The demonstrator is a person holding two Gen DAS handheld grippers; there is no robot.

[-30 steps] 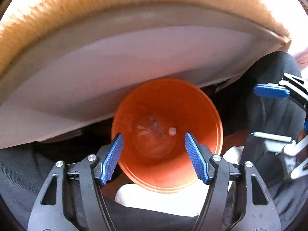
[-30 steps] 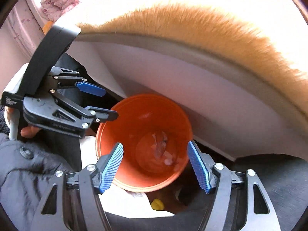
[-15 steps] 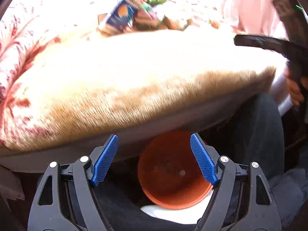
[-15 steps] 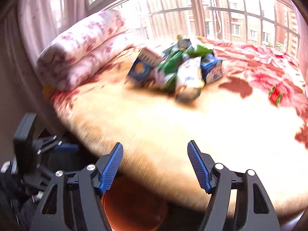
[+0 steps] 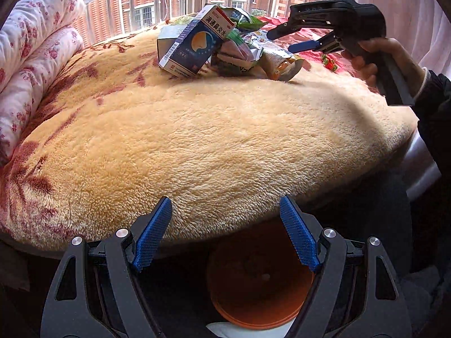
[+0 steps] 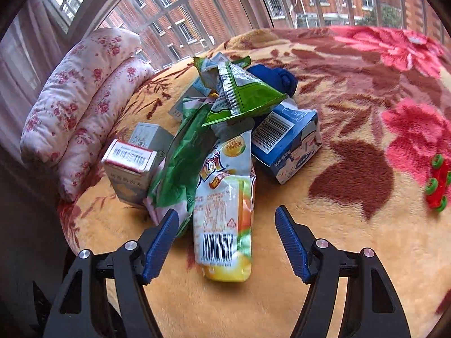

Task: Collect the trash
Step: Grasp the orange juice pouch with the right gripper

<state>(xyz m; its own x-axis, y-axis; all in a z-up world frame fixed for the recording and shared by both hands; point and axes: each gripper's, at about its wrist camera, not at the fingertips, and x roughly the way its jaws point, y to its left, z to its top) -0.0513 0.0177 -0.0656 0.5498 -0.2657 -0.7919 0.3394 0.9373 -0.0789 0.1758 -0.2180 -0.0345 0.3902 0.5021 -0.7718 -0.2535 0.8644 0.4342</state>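
On bed | yellow snack pouch [image 6: 225,214]: light, crinkly, slippery; pinch mid-body | right gripper [image 6: 227,242] apart, empty | left gripper [image 5: 225,233] apart

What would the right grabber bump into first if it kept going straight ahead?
Most likely the yellow-and-white snack wrapper. It lies on the fuzzy blanket, right between the open right gripper's blue fingers. Depth is hard to judge, but nothing nearer shows.

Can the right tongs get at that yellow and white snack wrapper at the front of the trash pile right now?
Probably yes. The right tongs are open, the wrapper lies topmost in front between the fingers, and nothing covers its near end.
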